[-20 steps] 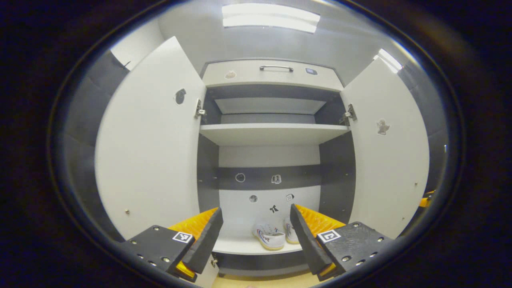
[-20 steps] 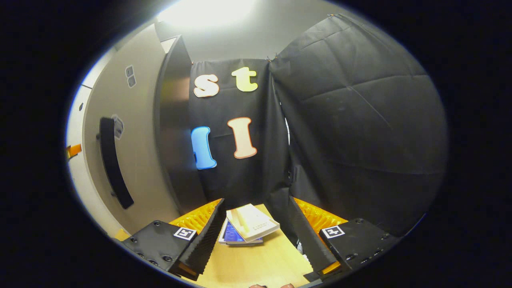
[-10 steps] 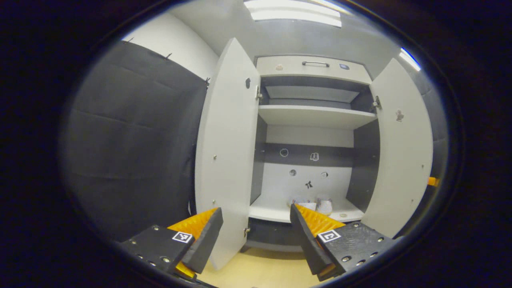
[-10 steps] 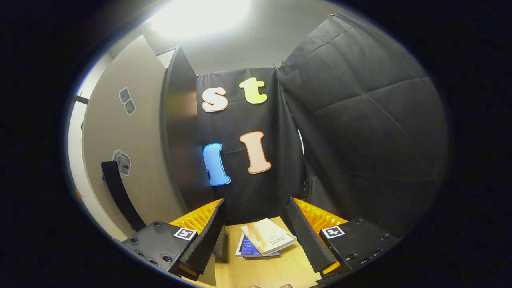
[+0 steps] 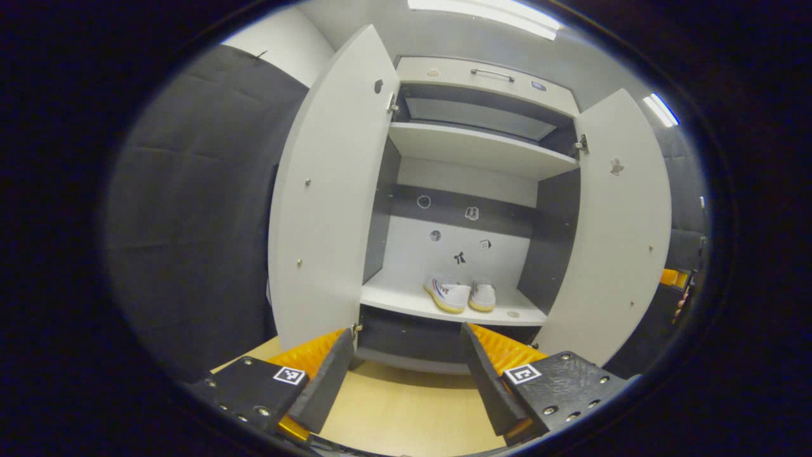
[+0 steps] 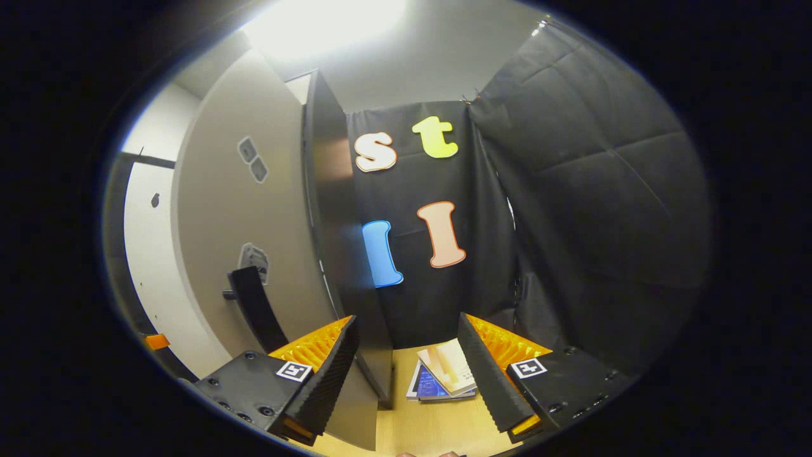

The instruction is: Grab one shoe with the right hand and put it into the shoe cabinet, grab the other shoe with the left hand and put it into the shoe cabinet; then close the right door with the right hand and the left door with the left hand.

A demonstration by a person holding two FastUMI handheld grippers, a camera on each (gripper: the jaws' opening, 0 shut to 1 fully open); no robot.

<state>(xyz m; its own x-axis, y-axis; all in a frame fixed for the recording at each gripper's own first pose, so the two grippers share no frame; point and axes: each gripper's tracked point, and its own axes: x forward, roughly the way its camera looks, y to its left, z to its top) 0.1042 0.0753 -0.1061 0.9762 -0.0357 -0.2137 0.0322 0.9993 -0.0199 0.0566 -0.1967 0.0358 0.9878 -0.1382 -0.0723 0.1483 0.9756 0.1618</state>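
Two white shoes (image 5: 451, 295) (image 5: 483, 296) stand side by side on the bottom shelf (image 5: 406, 303) of the open shoe cabinet. Its left door (image 5: 330, 190) and right door (image 5: 625, 235) both stand wide open. My left gripper (image 5: 406, 331) is open and empty, held back from the cabinet over the wooden floor, low and a little left of centre. My right gripper (image 6: 406, 320) is open and empty, facing the right door's outer face (image 6: 254, 209). The door's black handle (image 6: 257, 308) lies just above its left finger.
The cabinet's dark side panel (image 6: 333, 222) runs back from the right door. A couple of books (image 6: 444, 374) lie on the floor between my right fingers, by the black cloth wall. Upper shelf (image 5: 476, 149) and a drawer with a handle (image 5: 491, 75) sit above.
My left gripper has backed away from the cabinet and dropped lower, so the shoes look farther off. My right gripper has drawn closer to the right door's outer face and handle.
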